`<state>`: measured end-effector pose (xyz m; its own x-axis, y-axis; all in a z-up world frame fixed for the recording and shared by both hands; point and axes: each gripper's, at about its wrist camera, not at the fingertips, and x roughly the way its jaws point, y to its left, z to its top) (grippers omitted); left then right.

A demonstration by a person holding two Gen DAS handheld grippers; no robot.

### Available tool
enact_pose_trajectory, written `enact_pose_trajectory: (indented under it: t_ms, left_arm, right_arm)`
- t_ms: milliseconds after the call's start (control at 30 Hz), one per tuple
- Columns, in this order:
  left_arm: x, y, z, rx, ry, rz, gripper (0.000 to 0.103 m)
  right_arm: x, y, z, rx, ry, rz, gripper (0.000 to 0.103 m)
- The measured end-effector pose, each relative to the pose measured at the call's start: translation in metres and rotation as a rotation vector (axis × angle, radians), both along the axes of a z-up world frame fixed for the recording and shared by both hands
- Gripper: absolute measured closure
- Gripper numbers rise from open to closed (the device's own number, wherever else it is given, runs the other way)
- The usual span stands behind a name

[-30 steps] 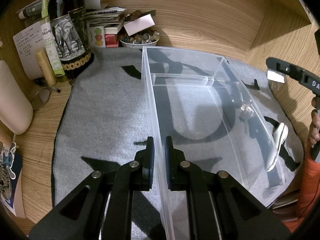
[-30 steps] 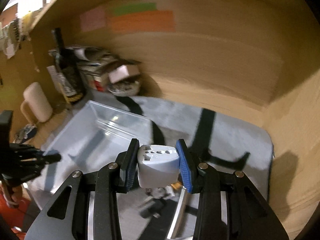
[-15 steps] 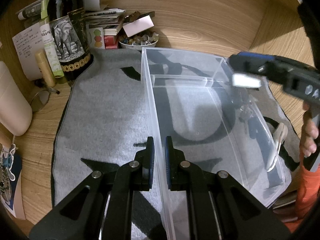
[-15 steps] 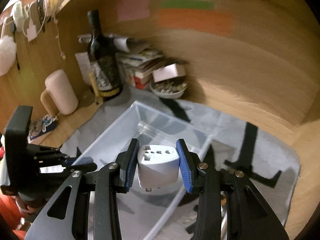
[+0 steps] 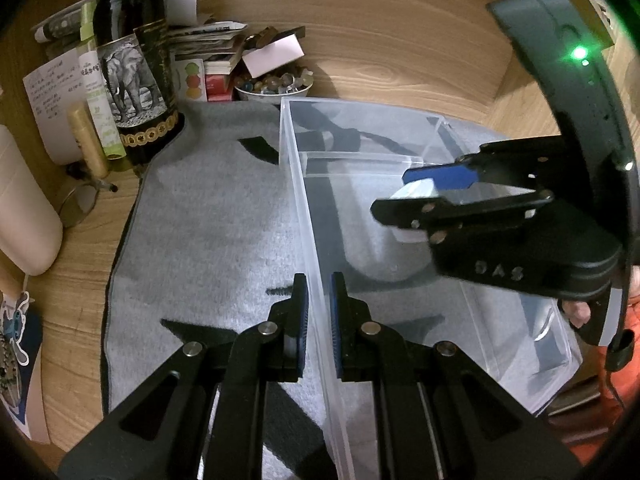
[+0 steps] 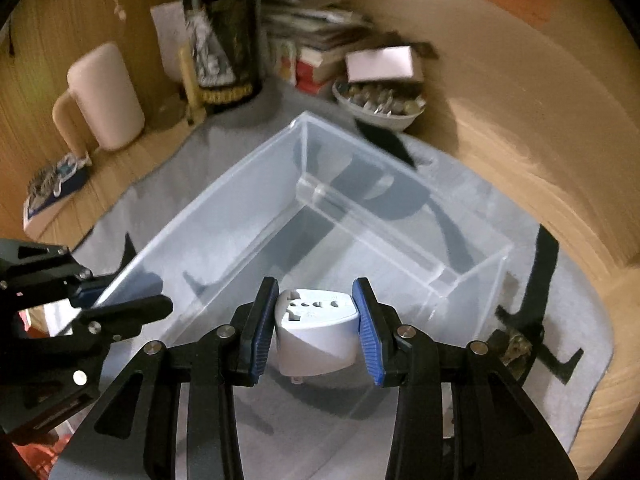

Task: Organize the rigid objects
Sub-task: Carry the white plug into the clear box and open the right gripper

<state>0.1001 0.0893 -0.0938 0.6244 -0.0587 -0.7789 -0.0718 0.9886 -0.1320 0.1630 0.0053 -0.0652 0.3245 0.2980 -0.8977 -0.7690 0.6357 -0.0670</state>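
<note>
Over the clear bin: right gripper [image 6: 316,320] — clamped on the white travel adapter [image 6: 316,332]; adapter above the bin's larger compartment
Bin's near wall: left gripper [image 5: 319,312] pinched shut on it; clear bin [image 5: 304,208] rests on the grey mat [image 5: 208,240] on the desk [image 5: 80,264]

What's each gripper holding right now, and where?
Right gripper clamps the white travel adapter by its sides; left gripper pinches the clear bin's side wall.
</note>
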Motion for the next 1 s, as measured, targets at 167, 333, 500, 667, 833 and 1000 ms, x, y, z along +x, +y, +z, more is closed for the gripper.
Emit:
enact_pose_trajectory:
  t_ms: [167,333,500,667,833,1000]
  left_arm:
    - [-0.001,0.0,0.0,-0.003,-0.003,-0.003,0.093]
    - [-0.001,0.0,0.0,-0.002,-0.003,-0.003,0.093]
    - [0.0,0.001,-0.001,-0.003,-0.003,-0.004,0.093]
    - [-0.001,0.001,0.0,-0.003,-0.003,-0.004,0.093]
    - [-0.001,0.001,0.0,-0.002,-0.003,-0.004,0.093]
    - [-0.001,0.001,0.0,-0.003,-0.003,-0.004,0.093]
  right_arm:
    - [-0.006,0.006,-0.003,-0.028,-0.011,0.02,0.068]
    - [-0.007,0.006,0.0,-0.013,-0.014,0.018,0.068]
    - [-0.008,-0.002,0.011,0.03,-0.043,0.0,0.054]
    - [-0.013,-0.011,0.03,0.073,-0.103,-0.011,0.036]
    - [-0.014,-0.027,0.053,0.131,-0.161,-0.051,0.023]
    - [-0.012,-0.046,0.071,0.164,-0.21,-0.102,0.02]
